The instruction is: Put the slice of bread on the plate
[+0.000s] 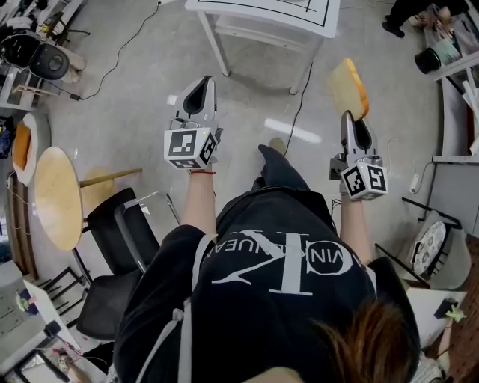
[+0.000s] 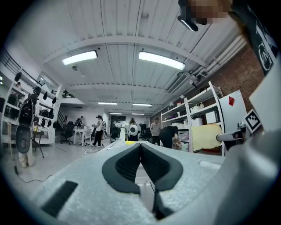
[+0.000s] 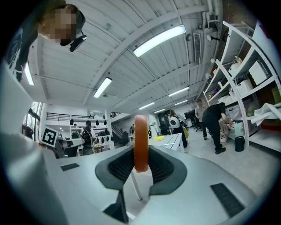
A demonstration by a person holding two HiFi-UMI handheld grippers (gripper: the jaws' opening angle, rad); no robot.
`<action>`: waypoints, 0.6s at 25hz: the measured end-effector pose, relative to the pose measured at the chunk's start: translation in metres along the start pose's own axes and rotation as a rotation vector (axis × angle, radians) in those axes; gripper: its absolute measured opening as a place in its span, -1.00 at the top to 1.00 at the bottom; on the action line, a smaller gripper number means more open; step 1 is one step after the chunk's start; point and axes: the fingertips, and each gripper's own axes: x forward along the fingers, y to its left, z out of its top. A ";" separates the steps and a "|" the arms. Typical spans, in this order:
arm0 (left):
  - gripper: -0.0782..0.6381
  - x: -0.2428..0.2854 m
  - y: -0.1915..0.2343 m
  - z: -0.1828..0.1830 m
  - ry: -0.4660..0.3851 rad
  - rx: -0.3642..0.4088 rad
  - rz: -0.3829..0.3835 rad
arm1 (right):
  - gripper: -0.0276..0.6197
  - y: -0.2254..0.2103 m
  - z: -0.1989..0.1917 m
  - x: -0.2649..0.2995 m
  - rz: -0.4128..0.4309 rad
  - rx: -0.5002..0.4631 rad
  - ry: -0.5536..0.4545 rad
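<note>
My right gripper [image 1: 352, 118] is shut on the slice of bread [image 1: 348, 87], held up in the air over the floor. In the right gripper view the bread [image 3: 141, 143] stands edge-on between the pads, its brown crust facing me. The left gripper view shows the bread's pale face [image 2: 206, 137] off to the right. A small yellow plate-like disc [image 3: 158, 138] lies on a white table far ahead. My left gripper [image 1: 198, 91] hangs level to the left, shut, its pads meeting with nothing between them [image 2: 140, 147].
A white table [image 1: 262, 11] stands just ahead, with a cable [image 1: 299, 97] running across the floor below it. A round wooden table [image 1: 56, 196] and a black chair [image 1: 112, 239] are at the left. Shelving [image 3: 246, 88] and several people stand in the distance.
</note>
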 end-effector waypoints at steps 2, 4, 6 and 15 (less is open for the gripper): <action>0.77 0.005 0.002 -0.002 0.006 -0.008 -0.001 | 0.64 -0.002 0.001 0.005 -0.003 0.013 0.002; 0.77 0.013 0.004 -0.006 0.014 -0.014 -0.005 | 0.64 -0.005 0.000 0.013 -0.008 0.029 0.005; 0.77 0.022 0.007 -0.012 0.027 -0.014 -0.007 | 0.64 -0.009 -0.002 0.025 -0.008 0.040 0.008; 0.77 0.078 0.056 -0.022 0.061 -0.011 0.010 | 0.63 -0.018 -0.004 0.101 0.017 0.054 -0.006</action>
